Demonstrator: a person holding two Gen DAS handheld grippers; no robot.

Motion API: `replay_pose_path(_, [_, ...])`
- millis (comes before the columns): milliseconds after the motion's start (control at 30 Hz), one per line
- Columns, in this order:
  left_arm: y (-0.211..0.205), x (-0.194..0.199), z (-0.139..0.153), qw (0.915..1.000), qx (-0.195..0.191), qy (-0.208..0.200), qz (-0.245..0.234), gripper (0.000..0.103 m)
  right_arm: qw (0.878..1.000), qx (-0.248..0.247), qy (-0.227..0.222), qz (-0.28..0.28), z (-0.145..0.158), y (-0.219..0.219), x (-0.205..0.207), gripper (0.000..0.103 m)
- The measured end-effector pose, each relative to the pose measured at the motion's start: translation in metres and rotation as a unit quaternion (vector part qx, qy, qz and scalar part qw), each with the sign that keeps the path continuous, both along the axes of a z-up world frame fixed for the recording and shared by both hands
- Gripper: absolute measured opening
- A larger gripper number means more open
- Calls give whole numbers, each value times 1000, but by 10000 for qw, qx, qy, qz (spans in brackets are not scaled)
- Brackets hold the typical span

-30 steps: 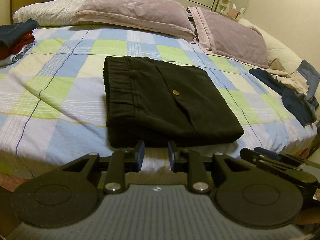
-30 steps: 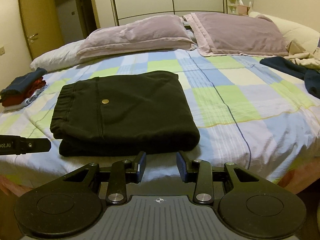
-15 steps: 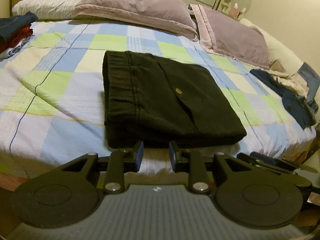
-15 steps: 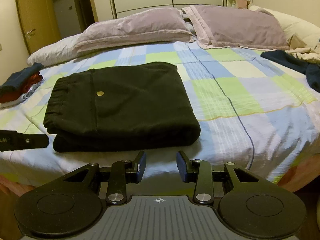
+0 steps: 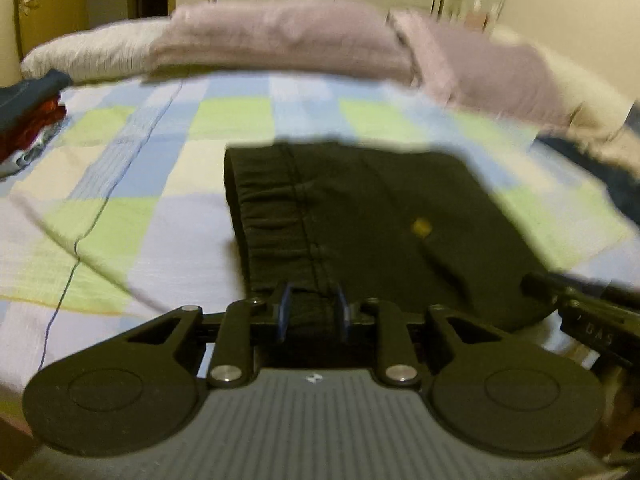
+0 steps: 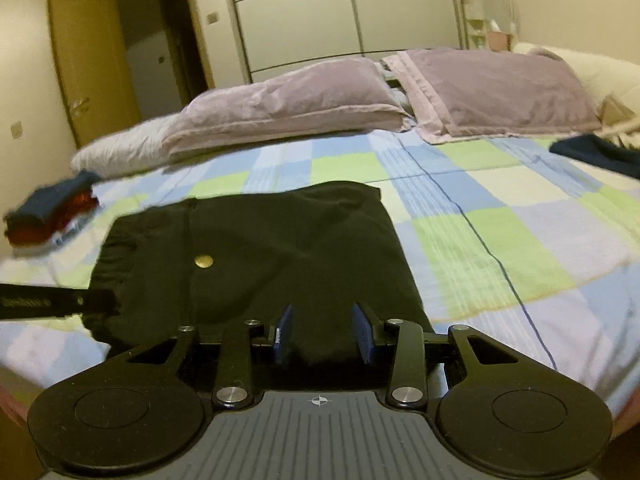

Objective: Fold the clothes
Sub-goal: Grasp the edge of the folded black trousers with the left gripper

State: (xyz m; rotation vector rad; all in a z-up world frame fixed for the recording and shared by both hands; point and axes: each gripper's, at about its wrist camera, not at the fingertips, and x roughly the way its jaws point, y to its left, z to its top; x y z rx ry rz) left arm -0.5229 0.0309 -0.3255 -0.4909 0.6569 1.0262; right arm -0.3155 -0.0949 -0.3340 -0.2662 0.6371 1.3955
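**Both grippers at the near edge of the folded trousers**

While the left wrist view is badly smeared, I can make out the folded black trousers (image 5: 360,224) lying flat on the checked bedspread (image 5: 132,184), waistband to the left, brass button (image 5: 421,227) on the pocket flap. My left gripper (image 5: 310,312) sits at the near edge of the fabric w/ jaws apart, blue pads either side of the dark cloth; can't tell whether they touch it, and nothing is pinched.

Right wrist view is sharper. Right gripper (image 6: 324,334) is also at the near edge, toward the right end of the bundle, jaws spread wider than the left's, black fabric showing between the pads but not clamped. The left gripper's finger pokes in from the left of that view, against the waistband end.

Elsewhere: small stack of folded clothes (image 6: 52,216) at far left of the bed, two mauve pillows (image 6: 288,100) at the head, dark blue garment (image 6: 596,152) at right, unfolded. Wardrobe doors (image 6: 340,12) behind.
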Motion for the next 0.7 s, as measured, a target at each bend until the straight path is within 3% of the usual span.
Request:
replay_pose_path(100, [5,8,-9,9997,141,204,-38,26,10000,-32,-36,39,-3,8,1,37])
replay_pose_path(200, [3,4,0,9999,73,145,-23,24,9999,-64,-72,79,-7,16,2,37])
replay_pose_path(367, [18,-21,27,9973,35,-737,71,22,10000,26,-77,29,-5,22,9,37])
replay_pose_path(467, [40,-22,35,9950,237,-967,99,21,9999,82,-75,-75,0,30,17,37])
replay_pose_path(600, [73,-4,31,9959,603,-672,-80,21,9995,8,-286,-96,-1,50,21,37])
replay_pose_path(700, [103,14,7,9996,285,1,30,18,9971,-478,-572,160,-17,72,16,37])
